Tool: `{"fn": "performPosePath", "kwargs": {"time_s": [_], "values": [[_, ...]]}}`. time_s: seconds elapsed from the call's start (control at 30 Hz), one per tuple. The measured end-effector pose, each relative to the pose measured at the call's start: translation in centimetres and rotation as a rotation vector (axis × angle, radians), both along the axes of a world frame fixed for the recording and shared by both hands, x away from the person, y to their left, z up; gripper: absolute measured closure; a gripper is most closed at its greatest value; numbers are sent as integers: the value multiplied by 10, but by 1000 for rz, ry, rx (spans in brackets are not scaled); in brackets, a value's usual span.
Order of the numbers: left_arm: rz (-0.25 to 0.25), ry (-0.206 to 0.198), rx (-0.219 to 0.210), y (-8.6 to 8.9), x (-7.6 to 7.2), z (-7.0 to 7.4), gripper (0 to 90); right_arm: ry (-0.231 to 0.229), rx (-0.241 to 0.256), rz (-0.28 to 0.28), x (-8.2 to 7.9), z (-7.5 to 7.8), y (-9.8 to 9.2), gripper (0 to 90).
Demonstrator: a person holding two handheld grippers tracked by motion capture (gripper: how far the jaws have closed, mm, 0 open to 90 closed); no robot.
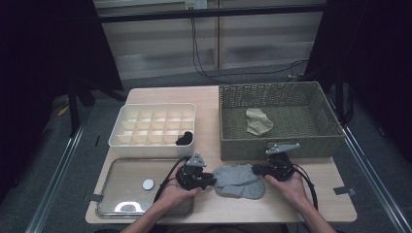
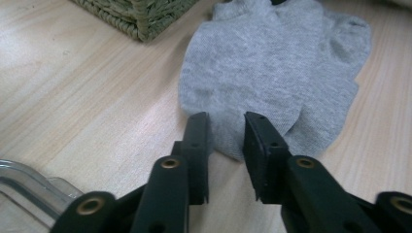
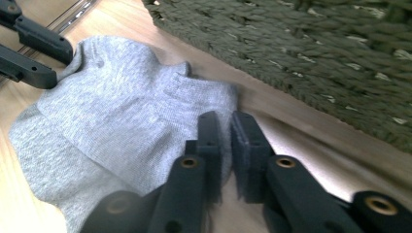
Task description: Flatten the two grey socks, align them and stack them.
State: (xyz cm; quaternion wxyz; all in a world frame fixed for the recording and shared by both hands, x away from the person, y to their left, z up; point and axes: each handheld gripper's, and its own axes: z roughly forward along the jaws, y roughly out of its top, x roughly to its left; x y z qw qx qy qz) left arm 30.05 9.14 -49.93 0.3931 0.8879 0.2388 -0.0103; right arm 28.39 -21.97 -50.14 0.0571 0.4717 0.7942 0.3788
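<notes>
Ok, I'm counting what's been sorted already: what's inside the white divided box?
In the white divided box, one dark rolled item sits in the near right compartment. The other compartments that show look empty, though the front wall hides the floor of the nearest row.

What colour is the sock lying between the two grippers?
Plain light grey sock, clearest in the left gripper view.

A grey sock (image 1: 240, 181) lies near the basket (image 1: 328, 140), between the left gripper (image 1: 210, 180) and right gripper (image 1: 256, 169).
</notes>
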Motion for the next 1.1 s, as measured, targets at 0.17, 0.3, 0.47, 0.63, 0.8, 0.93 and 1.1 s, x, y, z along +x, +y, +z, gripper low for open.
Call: {"fn": "performPosePath", "kwargs": {"time_s": [0.17, 0.3, 0.47, 0.63, 0.8, 0.93, 1.1], "values": [[-11, 14, 1, -1, 1, 0, 862, -1, -5, -2, 0, 0, 1, 871], [-14, 34, 0, 0, 2, 1, 893, 4, 4, 2, 0, 0, 0, 873], [-12, 28, -71, 7, 1, 14, 895, -6, 45, -4, -3, 6, -3, 877], [-13, 23, -138, 13, 0, 27, 895, -25, 89, -29, -11, 18, -10, 880], [-36, 40, -154, 11, -5, 30, 895, -55, 164, -56, -31, 34, -18, 883], [-43, 44, -151, 11, -6, 30, 895, -45, 157, -53, -46, 33, -19, 885], [-42, 55, -141, 10, -8, 26, 896, -32, 146, -50, -58, 30, -21, 886]]}}
